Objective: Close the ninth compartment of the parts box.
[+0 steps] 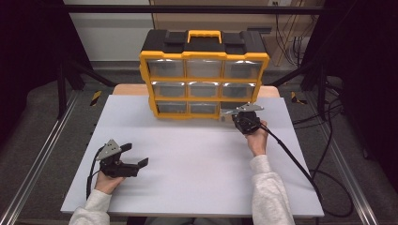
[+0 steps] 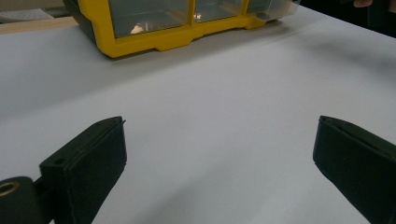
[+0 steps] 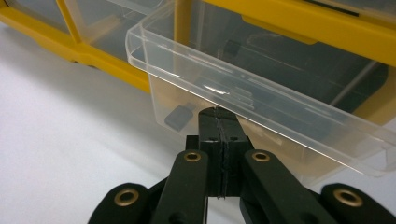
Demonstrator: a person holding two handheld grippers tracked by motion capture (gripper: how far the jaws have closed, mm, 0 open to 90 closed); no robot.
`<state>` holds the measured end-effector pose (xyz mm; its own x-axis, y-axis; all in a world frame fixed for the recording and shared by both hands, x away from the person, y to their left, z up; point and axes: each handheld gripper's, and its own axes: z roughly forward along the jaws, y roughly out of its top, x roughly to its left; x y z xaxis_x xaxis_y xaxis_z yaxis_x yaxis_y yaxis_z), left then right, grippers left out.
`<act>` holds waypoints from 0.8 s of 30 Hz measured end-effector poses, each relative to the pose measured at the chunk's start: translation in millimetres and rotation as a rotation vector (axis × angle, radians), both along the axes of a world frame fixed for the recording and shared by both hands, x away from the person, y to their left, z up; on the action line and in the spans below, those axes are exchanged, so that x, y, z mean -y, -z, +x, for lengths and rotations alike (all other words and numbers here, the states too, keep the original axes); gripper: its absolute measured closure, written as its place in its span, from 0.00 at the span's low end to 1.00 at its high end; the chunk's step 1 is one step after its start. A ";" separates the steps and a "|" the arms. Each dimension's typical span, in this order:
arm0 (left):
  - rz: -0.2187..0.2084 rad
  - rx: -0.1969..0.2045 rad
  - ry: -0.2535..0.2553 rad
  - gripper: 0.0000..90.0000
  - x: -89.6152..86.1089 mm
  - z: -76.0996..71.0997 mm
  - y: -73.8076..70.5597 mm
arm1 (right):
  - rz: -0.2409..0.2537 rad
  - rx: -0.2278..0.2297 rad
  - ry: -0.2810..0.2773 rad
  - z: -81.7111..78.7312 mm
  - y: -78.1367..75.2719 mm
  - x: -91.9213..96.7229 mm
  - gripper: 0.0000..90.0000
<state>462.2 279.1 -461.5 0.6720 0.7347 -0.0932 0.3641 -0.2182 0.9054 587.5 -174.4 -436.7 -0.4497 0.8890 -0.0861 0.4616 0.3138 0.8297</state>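
Right gripper (image 3: pixel 219 116), jaws pressed together against clear drawer (image 3: pixel 261 93) pulled from yellow organizer (image 1: pixel 204 75); small dark item (image 3: pixel 180 116) inside indistinct. Left gripper (image 2: pixel 219 154) spread, empty.

The clear plastic drawer (image 3: pixel 261 100) sticks out, partly pulled, from the bottom right slot of the yellow organizer (image 1: pixel 203 75). A small black part (image 3: pixel 180 116) lies inside the drawer.

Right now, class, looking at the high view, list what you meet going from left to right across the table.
Left gripper, jaws open, resting on the white table → yellow and black drawer cabinet at the back → right gripper, jaws shut, at the cabinet's bottom right clear drawer.
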 end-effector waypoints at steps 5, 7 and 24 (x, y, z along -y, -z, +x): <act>0.001 0.000 0.001 0.02 0.2 0.1 0.3 | 0.000 0.001 -0.002 1.8 0.3 0.4 1.00; 0.001 0.000 0.001 0.02 0.2 0.2 0.4 | 0.001 0.001 -0.002 2.6 0.4 0.4 1.00; 0.005 -0.002 0.000 0.02 0.2 0.2 0.6 | 0.003 0.003 0.006 11.0 3.1 2.0 1.00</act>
<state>462.4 278.9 -462.1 0.6715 0.7354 -0.0907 0.3658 -0.2226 0.9037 598.4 -176.3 -439.8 -0.4437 0.8922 -0.0843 0.4612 0.3080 0.8322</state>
